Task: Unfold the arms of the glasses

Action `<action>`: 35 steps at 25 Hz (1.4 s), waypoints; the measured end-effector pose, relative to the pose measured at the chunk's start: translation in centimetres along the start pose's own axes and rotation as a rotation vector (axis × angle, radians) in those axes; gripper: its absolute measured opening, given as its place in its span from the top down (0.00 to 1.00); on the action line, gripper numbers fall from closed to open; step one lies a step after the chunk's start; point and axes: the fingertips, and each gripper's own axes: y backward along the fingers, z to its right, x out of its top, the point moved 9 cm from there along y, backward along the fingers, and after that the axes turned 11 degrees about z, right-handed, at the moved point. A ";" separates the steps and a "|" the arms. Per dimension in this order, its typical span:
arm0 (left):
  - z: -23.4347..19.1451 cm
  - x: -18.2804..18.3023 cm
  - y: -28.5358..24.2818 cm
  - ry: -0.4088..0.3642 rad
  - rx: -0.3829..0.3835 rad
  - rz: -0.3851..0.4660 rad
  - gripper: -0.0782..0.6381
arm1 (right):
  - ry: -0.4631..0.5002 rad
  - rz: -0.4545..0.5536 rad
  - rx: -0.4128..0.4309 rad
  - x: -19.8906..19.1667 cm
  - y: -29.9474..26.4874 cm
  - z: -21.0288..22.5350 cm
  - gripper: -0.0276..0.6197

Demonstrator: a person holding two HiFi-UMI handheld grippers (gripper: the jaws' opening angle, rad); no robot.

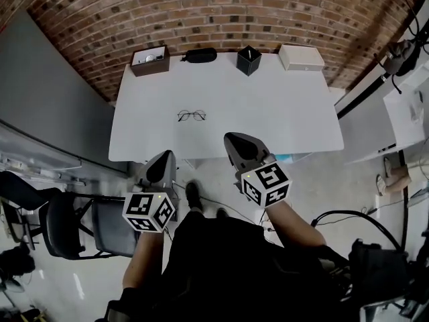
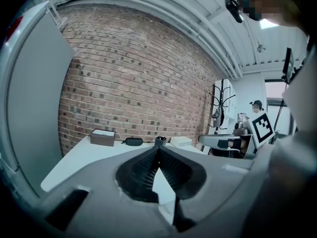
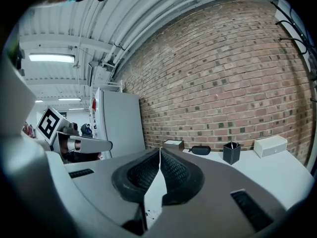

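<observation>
The person is standing at the near edge of the white table (image 1: 288, 113) and holding a gripper in each hand. The left gripper (image 1: 165, 158) is pressing its jaws tight together, and nothing is sitting between them. The right gripper (image 1: 233, 141) is doing the same and is empty too. Both are pointing at the table and touching nothing.

The glasses (image 1: 192, 115) are lying flat on the table, a bit left of the middle and well apart from both grippers.

Four things are sitting in a row along the far edge, by the brick wall (image 1: 221, 5). The brown box (image 1: 150, 61) is open, and something pale and shiny is lying inside. I cannot tell what it is. Next is the black case (image 1: 199, 55), which is shut. Then comes the black cup (image 1: 249, 60), with a thin stick poking up out of it. Last is the white box (image 1: 301, 57), which is closed.
</observation>
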 end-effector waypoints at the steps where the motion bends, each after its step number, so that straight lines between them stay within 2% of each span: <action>1: -0.5 0.0 -0.5 0.002 -0.007 -0.002 0.88 | 0.002 -0.004 -0.006 -0.1 -0.6 0.1 0.94; 7: -4.6 0.0 -3.9 0.005 -0.031 -0.021 0.88 | 0.015 -0.028 -0.016 -0.8 -4.8 0.6 0.94; 13: -8.8 -1.7 -7.4 -0.036 -0.035 -0.081 0.88 | 0.012 -0.116 -0.059 -3.0 -9.1 1.8 0.94; 18: -11.2 -3.5 -9.5 0.020 -0.062 -0.141 0.88 | 0.037 -0.163 -0.081 -4.0 -11.4 1.9 0.94; 21: -12.8 -4.4 -10.9 0.022 -0.043 -0.181 0.88 | 0.023 -0.198 -0.106 -5.0 -12.8 2.4 0.94; 26: -15.4 -6.5 -13.0 0.055 -0.066 -0.234 0.88 | 0.035 -0.268 -0.118 -6.6 -15.1 2.7 0.94; 30: -17.2 -7.9 -14.4 0.066 -0.054 -0.268 0.88 | 0.035 -0.288 -0.143 -8.3 -16.6 2.9 0.94; 35: -18.2 -9.6 -16.3 0.094 -0.112 -0.315 0.88 | 0.021 -0.343 -0.174 -11.1 -17.8 3.7 0.94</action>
